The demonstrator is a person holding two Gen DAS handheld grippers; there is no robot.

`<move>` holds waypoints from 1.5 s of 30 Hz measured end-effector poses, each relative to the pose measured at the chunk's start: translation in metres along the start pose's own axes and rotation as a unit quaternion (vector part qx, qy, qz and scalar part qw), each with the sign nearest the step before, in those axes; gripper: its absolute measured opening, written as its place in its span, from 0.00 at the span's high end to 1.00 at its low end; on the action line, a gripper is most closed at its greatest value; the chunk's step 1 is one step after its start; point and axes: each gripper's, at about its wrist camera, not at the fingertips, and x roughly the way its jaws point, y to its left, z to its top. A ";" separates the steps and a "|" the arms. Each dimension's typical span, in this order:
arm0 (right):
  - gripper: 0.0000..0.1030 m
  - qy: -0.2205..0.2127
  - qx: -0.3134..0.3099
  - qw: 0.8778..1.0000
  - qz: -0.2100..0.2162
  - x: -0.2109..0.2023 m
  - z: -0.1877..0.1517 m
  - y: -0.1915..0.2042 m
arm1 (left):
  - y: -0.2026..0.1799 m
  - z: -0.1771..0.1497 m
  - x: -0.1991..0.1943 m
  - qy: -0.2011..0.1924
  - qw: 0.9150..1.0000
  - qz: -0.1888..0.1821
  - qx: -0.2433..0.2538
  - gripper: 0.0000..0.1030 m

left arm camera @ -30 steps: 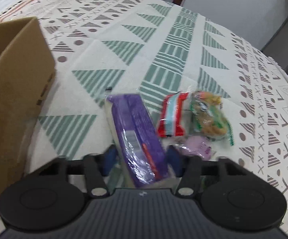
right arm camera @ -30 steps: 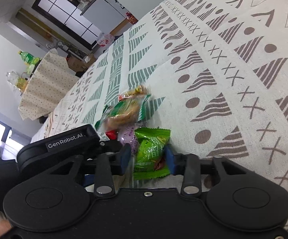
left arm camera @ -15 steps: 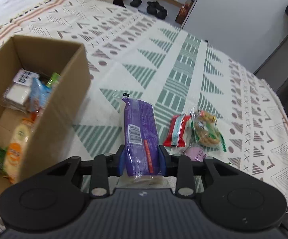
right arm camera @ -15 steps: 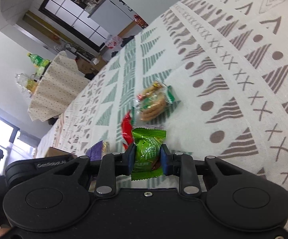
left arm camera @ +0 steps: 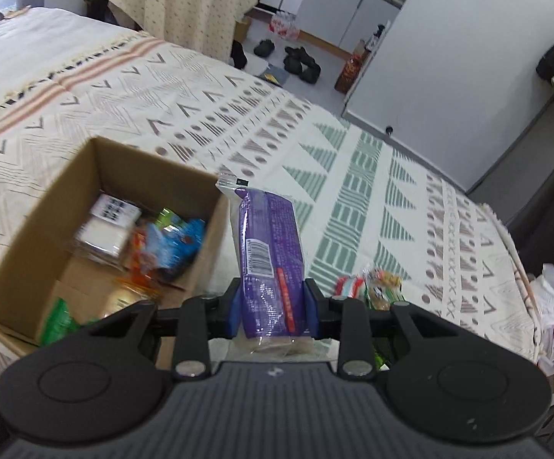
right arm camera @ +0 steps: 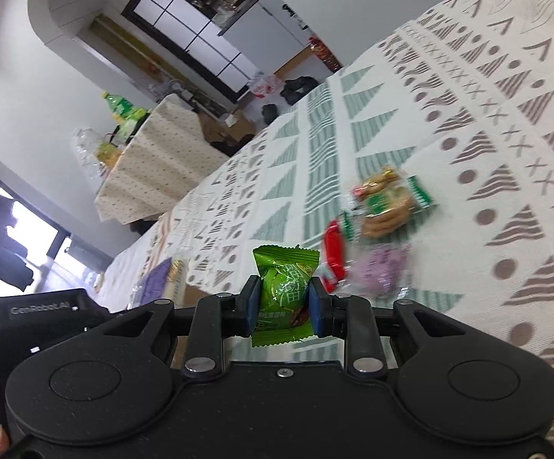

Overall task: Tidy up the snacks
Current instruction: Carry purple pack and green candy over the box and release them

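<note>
L gripper (left arm camera: pixel 271 311) pinching purple pack (left arm camera: pixel 267 244), held up just right of box (left arm camera: pixel 43 229) w/ snacks | R gripper (right arm camera: pixel 284 308) pinching green candy (right arm camera: pixel 282 292), off the cloth (right arm camera: pixel 487 160) | cookie pack (right arm camera: pixel 386 202) + red pack (right arm camera: pixel 334 244) on cloth, far right of candy

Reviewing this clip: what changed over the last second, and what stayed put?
Both claws closed and lifted: the left claw took the purple pack up beside the cardboard box, and the right claw raised the green packet. The cookie packet, red packet and pale purple packet stayed on the cloth.
</note>
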 end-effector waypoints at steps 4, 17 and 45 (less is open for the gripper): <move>0.75 0.001 -0.014 1.000 0.008 0.004 -0.003 0.016 | 0.019 0.008 -0.016 -0.015 1.000 0.006 -0.009 0.70; 0.75 0.020 -0.063 0.997 0.045 0.021 -0.025 0.067 | 0.078 0.021 -0.042 -0.026 0.998 0.027 -0.048 0.70; 0.70 0.045 -0.147 0.985 0.081 0.034 -0.056 0.148 | 0.141 0.028 -0.044 0.004 0.995 0.060 -0.078 0.29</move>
